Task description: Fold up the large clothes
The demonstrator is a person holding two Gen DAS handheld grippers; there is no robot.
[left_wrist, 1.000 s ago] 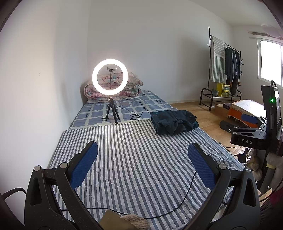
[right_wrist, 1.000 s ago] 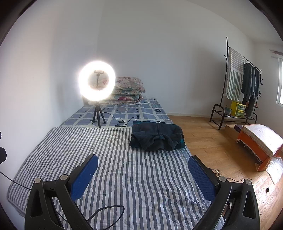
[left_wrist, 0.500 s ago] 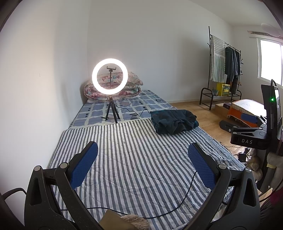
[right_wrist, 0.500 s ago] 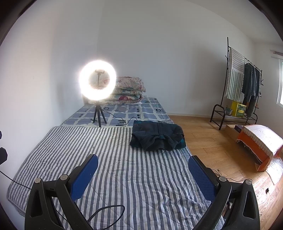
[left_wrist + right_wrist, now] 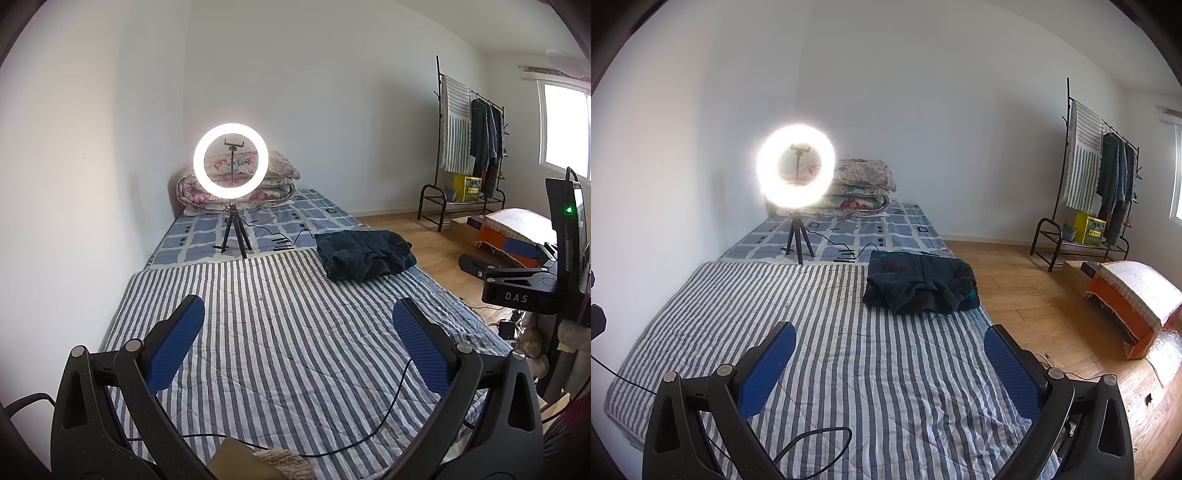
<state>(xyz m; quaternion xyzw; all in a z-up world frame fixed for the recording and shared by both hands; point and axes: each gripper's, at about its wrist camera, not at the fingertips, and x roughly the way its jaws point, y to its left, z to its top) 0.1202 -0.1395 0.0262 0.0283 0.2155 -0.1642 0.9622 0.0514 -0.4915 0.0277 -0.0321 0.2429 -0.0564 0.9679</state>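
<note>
Nothing measurable has shifted since the earlier frames: both views keep the same framing and the dark garment point(image 5: 921, 286) lies in the same spot. Left gripper point(image 5: 297, 338) and right gripper point(image 5: 888, 363) both hover over the near part of the striped mattress point(image 5: 280, 343), fingers spread wide and holding nothing. Garment position: far right part of the striped mattress, close to its right edge and just near of the checked mattress point(image 5: 849, 232). It forms a compact dark mound, partly squared and partly rumpled; whether this is a finished fold or a bundle awaiting folding cannot be settled from these views. Its long axis runs left to right across the mattress. From both grippers it lies ahead and to the right, well apart from the fingers; the right gripper appears nearer. The left wrist view alone shows the right gripper's body point(image 5: 517, 280) at the right margin. The right wrist view alone shows the garment's rumpled near edge in detail. A ring light point(image 5: 796, 166) stands far left of the garment.
</note>
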